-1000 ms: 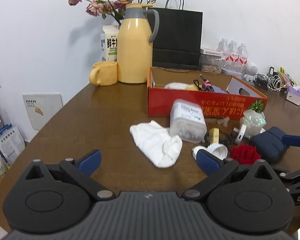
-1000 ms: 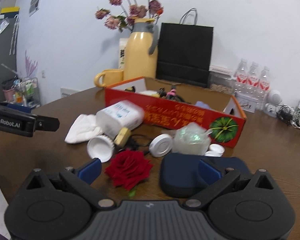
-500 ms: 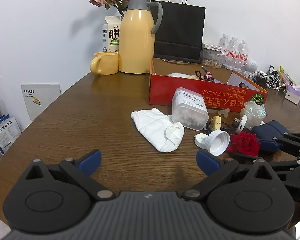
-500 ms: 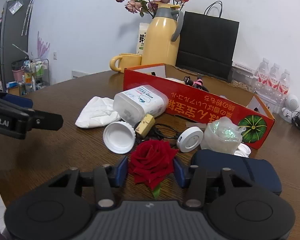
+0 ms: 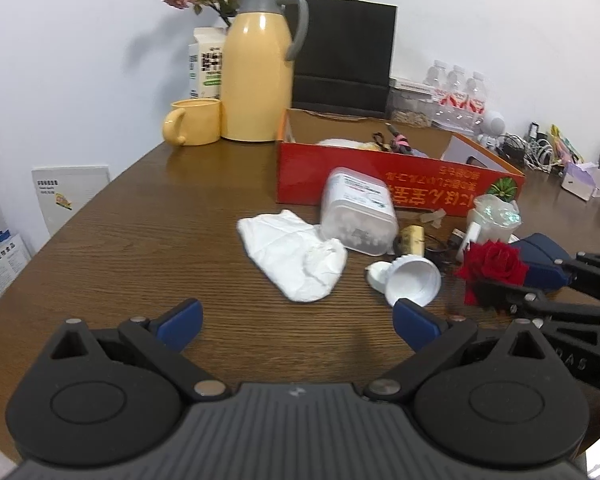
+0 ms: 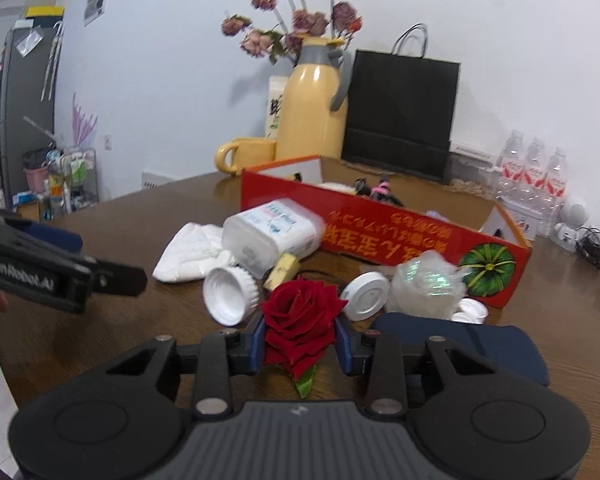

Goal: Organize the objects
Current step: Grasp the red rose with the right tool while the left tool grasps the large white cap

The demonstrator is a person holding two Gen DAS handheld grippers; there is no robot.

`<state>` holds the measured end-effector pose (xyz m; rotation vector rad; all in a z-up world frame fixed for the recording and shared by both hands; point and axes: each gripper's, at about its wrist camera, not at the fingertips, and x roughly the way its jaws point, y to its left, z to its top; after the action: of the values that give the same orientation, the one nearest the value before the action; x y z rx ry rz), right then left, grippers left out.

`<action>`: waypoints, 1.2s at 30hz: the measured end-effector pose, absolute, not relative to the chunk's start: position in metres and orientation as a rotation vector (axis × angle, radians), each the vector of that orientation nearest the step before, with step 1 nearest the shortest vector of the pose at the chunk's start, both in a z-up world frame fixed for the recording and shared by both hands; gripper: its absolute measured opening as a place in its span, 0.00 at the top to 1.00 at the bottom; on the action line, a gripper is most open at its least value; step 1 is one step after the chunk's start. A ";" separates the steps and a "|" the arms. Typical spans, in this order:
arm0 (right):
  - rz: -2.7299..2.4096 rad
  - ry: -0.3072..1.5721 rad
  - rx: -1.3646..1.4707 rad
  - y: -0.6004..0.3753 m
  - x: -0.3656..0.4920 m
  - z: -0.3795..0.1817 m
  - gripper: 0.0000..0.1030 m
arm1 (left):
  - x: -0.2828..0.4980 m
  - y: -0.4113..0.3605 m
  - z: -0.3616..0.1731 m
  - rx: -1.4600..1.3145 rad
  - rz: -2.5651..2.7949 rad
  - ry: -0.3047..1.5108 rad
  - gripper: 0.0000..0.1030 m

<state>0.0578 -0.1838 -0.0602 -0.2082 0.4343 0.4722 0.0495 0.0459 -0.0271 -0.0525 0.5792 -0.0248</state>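
A red rose (image 6: 298, 312) lies at the table's front between the blue pads of my right gripper (image 6: 300, 340). The jaws are closing and the pads press its petals from both sides. In the left wrist view the rose (image 5: 494, 264) shows at the right with the right gripper's fingers (image 5: 560, 308) reaching in around it. My left gripper (image 5: 296, 316) is open over bare wood, nothing between its fingers. Behind stands the red cardboard box (image 6: 400, 236) with small items inside.
Around the rose lie a white lid (image 6: 230, 294), a toppled plastic jar (image 6: 272, 236), a white cloth (image 5: 296, 252), a white disc (image 6: 366, 290), a shiny wrapped bundle (image 6: 428, 284) and a navy case (image 6: 480, 344). A yellow thermos (image 5: 258, 68), mug (image 5: 192, 122) and black bag (image 5: 344, 52) stand behind.
My right gripper has shifted left from the navy case to the rose, and its jaws have gone from wide apart to pressing on the flower. The left gripper has stayed open.
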 end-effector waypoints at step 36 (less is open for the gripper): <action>0.332 0.354 -0.071 -0.266 0.068 -0.055 0.67 | 0.094 -0.050 -0.048 0.010 -0.031 0.604 0.60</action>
<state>0.0679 -0.2656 -0.0552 -0.0712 0.3542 0.3316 0.0941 -0.0498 -0.0477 0.0099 0.6037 -0.0314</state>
